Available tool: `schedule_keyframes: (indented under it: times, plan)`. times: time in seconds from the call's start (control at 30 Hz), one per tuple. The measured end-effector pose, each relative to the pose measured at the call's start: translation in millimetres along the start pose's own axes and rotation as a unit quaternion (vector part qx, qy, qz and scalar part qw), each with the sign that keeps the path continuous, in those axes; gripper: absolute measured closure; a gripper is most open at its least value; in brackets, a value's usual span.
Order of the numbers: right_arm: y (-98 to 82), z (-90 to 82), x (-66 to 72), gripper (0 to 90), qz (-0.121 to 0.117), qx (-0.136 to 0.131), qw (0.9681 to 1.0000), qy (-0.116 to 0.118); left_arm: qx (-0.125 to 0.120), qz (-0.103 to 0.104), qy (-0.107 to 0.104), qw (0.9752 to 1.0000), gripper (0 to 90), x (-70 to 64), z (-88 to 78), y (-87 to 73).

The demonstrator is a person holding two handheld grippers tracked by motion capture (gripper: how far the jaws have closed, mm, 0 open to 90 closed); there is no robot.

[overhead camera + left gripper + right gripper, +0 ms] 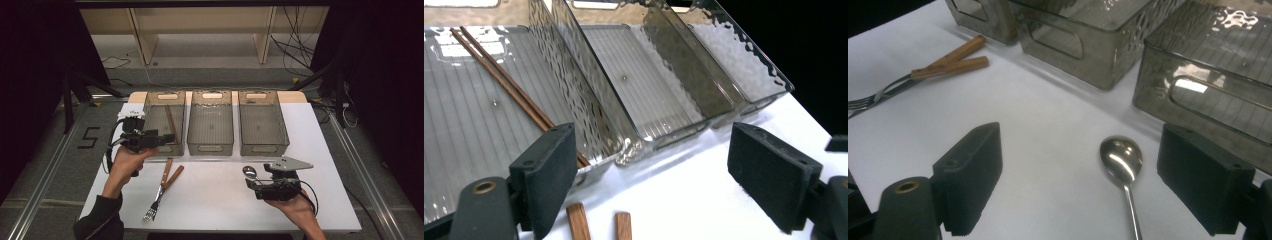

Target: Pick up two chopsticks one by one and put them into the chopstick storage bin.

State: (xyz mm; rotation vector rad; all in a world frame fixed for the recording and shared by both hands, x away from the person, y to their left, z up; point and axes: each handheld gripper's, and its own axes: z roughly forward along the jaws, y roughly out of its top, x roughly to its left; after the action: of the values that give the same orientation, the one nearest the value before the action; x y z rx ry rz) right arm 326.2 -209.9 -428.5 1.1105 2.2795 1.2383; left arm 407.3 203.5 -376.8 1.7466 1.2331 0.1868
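**Both tongs empty, spoon next in line**

Tongs first: both grippers stand wide with nothing between the jaws. The right gripper [263, 182] hovers over the near right of the table with its jaws spread either side of the spoon [1122, 159], not touching it. The spoon lies on the white table [215, 195], bowl toward the bins, just near of the right bin [262, 122]. The left gripper [167, 139] hangs at the near end of the left bin [152, 120], which holds a pair of chopsticks [504, 82] lying along its floor.

Judging from this, cutlery is being sorted into the three bins, the chopsticks look done, and the step in hand is the pick of the spoon. That calls for lowering the right gripper until the pads flank the thin handle, then closing low enough to catch it off the flat surface.

Farther left, near the table's middle, two wooden-handled forks [161, 190] lie crossed, and the middle bin [210, 122] is empty.
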Motion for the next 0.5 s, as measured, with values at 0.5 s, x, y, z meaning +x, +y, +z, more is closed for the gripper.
schedule_keyframes:
  times: [0.5]
  plan:
    - [-5.0, 4.0, -11.9, 20.4, 0.012, 0.020, 0.9997, -0.005, -0.005, 0.006, -0.015, 0.9999, 17.9, 5.5, 1.7, -36.2]
